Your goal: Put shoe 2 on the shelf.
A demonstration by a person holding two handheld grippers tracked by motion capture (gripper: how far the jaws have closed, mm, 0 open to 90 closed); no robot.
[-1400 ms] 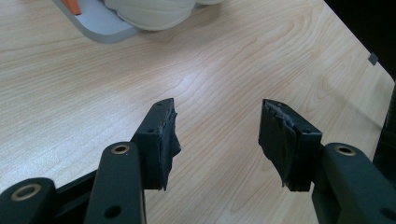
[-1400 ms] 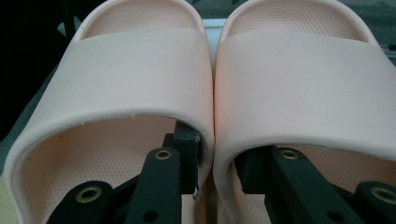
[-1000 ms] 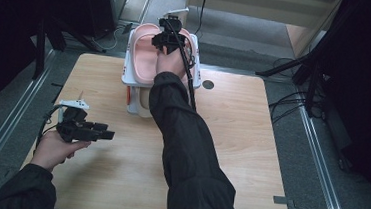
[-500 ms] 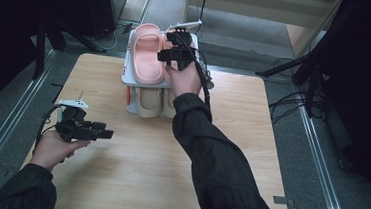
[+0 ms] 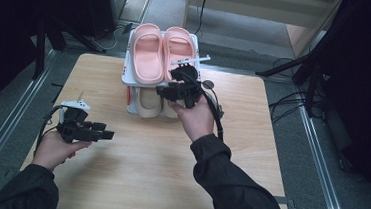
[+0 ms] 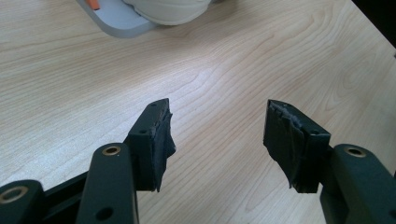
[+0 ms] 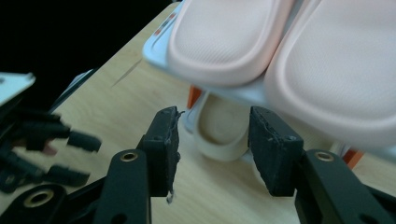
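High view takes in the whole wooden table [image 5: 132, 180], with a small two-tier white shoe rack [image 5: 125, 74] at its far edge. A pair of pink slippers [image 5: 160, 52] lies side by side on the top tier, long axes running away from the person, toes at the near end, slightly overhanging. Beneath them sits a pair of cream slippers [image 5: 148, 101], pointing the same way. The right gripper [image 5: 177, 91] is held just in front of the rack at the lower tier, its cable looping down past the wrist. The left gripper [image 5: 102, 131] hovers low over the table's near left part, well apart from the rack, aimed to the right.

Right gripper view adds the close detail: its jaws stand moderately apart with nothing between them, framing the toe of one cream slipper [image 7: 222, 128] under the shelf, with the pink soles [image 7: 224, 42] overhead and orange rack fittings [image 7: 194, 96] showing. The other gripper appears blurred at the left edge.

Left gripper view looks along bare wood grain; its jaws stand wide and empty, and the rack's grey base corner [image 6: 116, 21] with a cream slipper on it peeks in at the top.

Around the table lies grey floor with metal rails on either side, dark stands, cables and pale furniture beyond
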